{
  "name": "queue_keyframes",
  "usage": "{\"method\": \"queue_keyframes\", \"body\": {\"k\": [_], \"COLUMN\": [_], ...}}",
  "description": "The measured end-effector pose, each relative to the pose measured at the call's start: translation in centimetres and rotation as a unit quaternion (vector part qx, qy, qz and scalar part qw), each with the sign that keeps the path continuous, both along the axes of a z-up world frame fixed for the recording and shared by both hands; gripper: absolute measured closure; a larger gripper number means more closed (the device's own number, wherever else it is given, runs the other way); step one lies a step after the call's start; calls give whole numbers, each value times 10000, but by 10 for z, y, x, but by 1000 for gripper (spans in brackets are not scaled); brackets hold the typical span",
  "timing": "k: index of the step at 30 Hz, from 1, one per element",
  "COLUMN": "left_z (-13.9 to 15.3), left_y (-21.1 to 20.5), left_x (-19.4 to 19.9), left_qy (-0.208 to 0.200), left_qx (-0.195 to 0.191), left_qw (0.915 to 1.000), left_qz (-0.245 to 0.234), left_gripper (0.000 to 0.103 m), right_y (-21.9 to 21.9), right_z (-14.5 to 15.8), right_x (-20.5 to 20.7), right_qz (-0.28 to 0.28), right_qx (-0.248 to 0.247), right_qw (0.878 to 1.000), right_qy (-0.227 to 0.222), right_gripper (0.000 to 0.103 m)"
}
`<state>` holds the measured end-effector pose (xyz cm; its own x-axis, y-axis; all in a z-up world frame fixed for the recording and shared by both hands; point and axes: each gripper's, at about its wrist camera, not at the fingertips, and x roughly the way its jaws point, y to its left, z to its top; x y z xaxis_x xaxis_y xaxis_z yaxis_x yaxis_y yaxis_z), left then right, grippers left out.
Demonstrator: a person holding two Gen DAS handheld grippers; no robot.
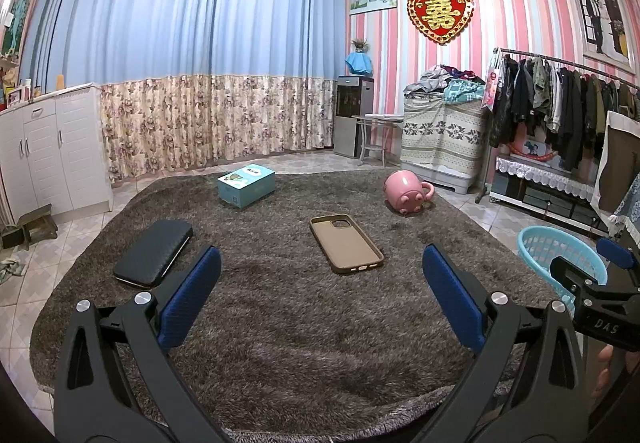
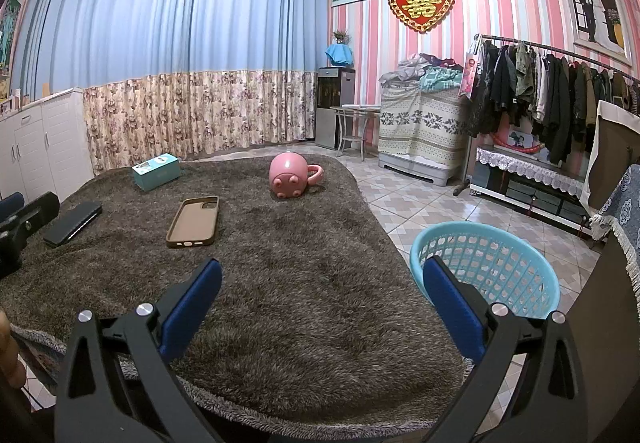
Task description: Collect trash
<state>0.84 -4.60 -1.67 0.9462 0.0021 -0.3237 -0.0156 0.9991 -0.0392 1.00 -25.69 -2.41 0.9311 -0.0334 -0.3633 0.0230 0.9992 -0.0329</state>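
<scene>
Left gripper (image 1: 322, 295) and right gripper (image 2: 322, 303) held released; phone case (image 1: 346, 244) ahead, basket (image 2: 486, 273) placed alongside right for drop-off

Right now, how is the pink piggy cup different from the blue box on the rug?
The pink piggy cup is round with a handle; the blue box is flat-sided with corners. The cup lies tipped over, its piggy feet facing us; the box sits flat. The cup is nearer the blue basket; the box is closer to the curtain. Both rest on the fuzzy rug, untouched.

One box (image 1: 246, 185), mug (image 1: 405, 193), case (image 1: 346, 244), basket (image 1: 560, 257), perhaps wallet (image 1: 154, 253).
</scene>
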Motion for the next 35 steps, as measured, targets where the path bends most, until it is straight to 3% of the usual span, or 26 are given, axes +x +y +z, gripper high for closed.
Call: {"method": "queue_keyframes", "body": {"k": [35], "left_z": [8], "left_y": [-1], "left_x": [6], "left_qy": [60], "left_qx": [6], "left_qw": [10000], "left_qz": [-57], "left_gripper": [5], "right_y": [1], "right_z": [-2], "right_x": [-1], "right_qz": [-20], "right_qx": [1], "right_qw": [10000], "right_qy": [-47], "right_gripper": [4]}}
